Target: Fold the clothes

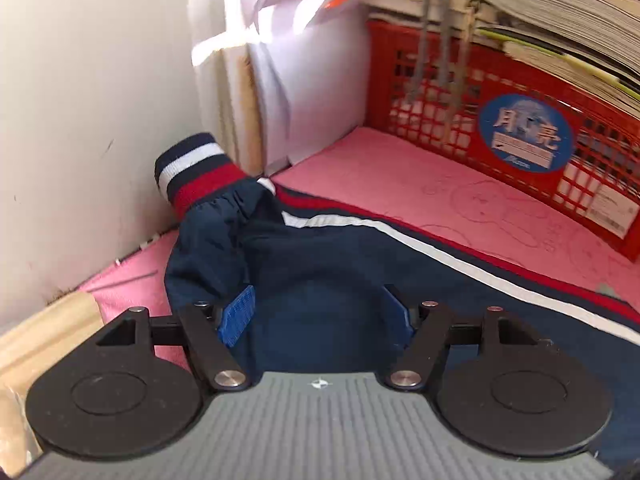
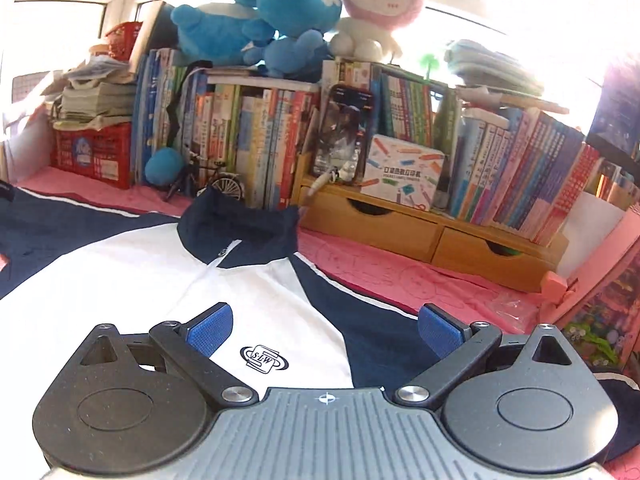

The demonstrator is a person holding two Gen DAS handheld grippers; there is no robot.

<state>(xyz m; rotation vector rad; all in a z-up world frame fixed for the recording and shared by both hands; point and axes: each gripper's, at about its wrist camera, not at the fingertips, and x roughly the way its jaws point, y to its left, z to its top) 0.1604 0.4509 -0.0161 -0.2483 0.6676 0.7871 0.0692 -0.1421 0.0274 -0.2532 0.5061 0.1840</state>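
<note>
A navy, white and red zip-front track jacket (image 2: 132, 280) is lying spread face-up on the pink-covered tabletop (image 2: 400, 272), collar toward the bookshelf of upright books (image 2: 260, 136) and chest logo showing. Its one sleeve (image 1: 360, 256) is running out toward the white wall, the navy, white and red striped knit cuff (image 1: 192, 172) resting near the red plastic crate (image 1: 520, 140). The left gripper (image 1: 316, 316) is hovering low over that sleeve with its blue-padded fingers (image 1: 238, 316) standing apart; whether the pads are already touching cloth is hard to settle, since the right pad is largely hidden against the navy fabric. The right gripper (image 2: 326, 330) is sitting over the jacket's chest, its fingers (image 2: 210, 330) likewise spread wide and holding nothing. In judgement, the step in hand is a sleeve fold: the body is lying flat and the sleeve is extended, not yet lying across the front. The next move is calling for the left fingers to close on the sleeve fabric near the cuff and carry it inward over the white panel, while the right gripper is steadying the body against sliding.
</note>
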